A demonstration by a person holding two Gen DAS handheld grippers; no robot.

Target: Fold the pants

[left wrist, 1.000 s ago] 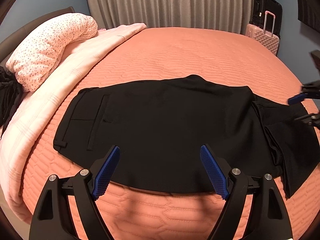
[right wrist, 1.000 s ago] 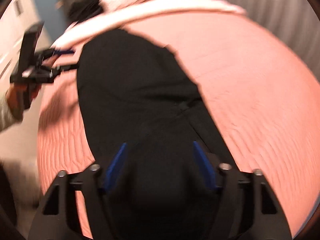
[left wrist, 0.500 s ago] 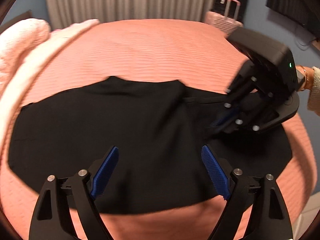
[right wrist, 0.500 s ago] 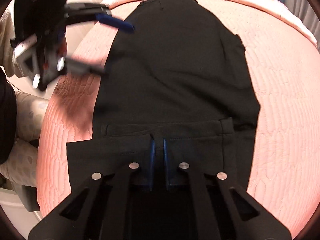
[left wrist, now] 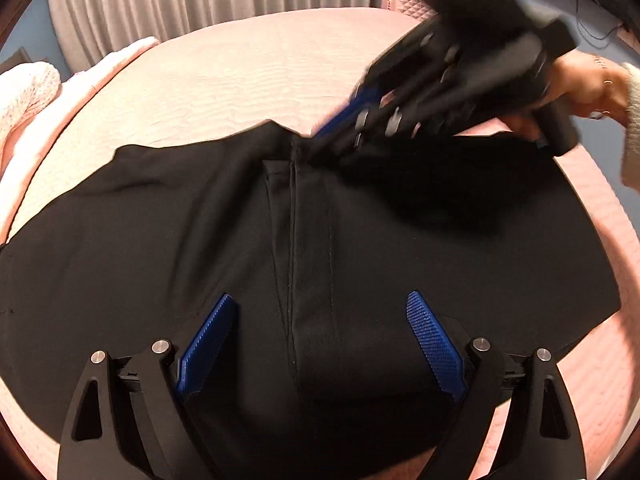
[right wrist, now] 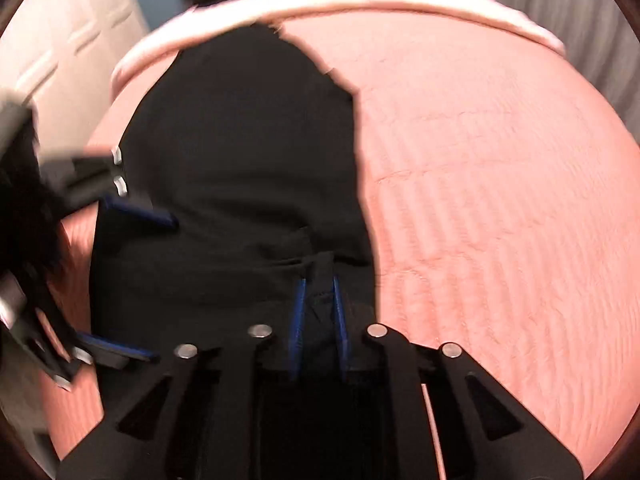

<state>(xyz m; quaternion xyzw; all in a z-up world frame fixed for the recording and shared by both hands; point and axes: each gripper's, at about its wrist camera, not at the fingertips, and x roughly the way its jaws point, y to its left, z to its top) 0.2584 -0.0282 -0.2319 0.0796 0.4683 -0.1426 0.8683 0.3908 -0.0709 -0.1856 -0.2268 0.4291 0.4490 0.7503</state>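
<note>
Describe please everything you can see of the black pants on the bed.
The black pants are of smooth, matte woven cloth and lie spread flat on the salmon quilted bedspread. A folded-over part with stitched seams runs down the middle. The right gripper is shut on a fold of the cloth at one end and lifts it slightly. The left gripper hovers open above the near edge; whether its fingers touch the cloth cannot be told.

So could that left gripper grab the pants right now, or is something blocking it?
Probably yes. The left gripper hangs open just above the black pants, with only cloth between its fingers. The right gripper, shut on the far edge, is well clear of it.
</note>
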